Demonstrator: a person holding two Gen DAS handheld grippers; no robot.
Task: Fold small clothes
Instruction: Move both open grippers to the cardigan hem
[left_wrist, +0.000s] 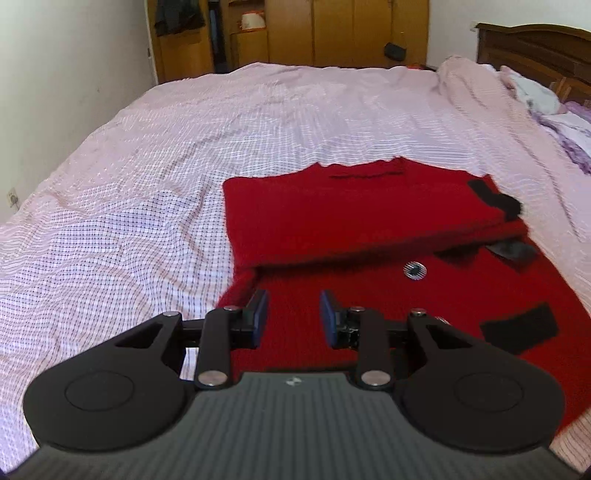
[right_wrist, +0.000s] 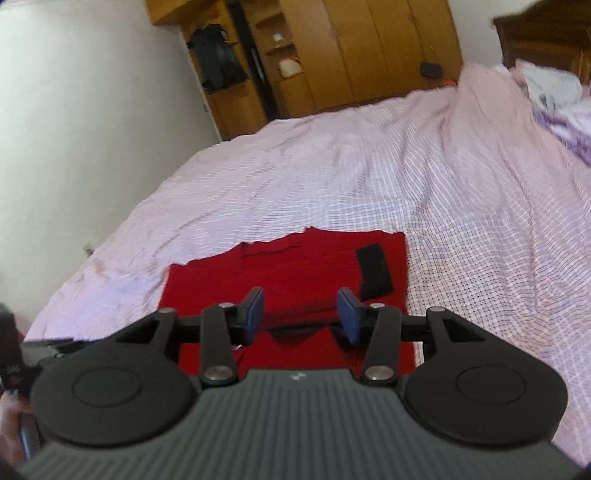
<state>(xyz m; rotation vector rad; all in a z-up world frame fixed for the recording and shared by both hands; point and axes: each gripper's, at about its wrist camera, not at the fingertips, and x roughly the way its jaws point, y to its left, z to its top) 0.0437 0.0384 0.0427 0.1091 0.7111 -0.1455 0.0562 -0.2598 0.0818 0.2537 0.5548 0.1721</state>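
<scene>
A red knitted garment with black patches and a round button lies on the bed, its far part folded over the near part. My left gripper is open and empty, just above the garment's near left part. In the right wrist view the same red garment lies ahead with a black patch on its right side. My right gripper is open and empty above the garment's near edge.
The bed has a pink checked sheet. A bunched pink blanket and purple pillows lie at the far right by the dark headboard. Wooden wardrobes stand beyond the bed. A white wall is on the left.
</scene>
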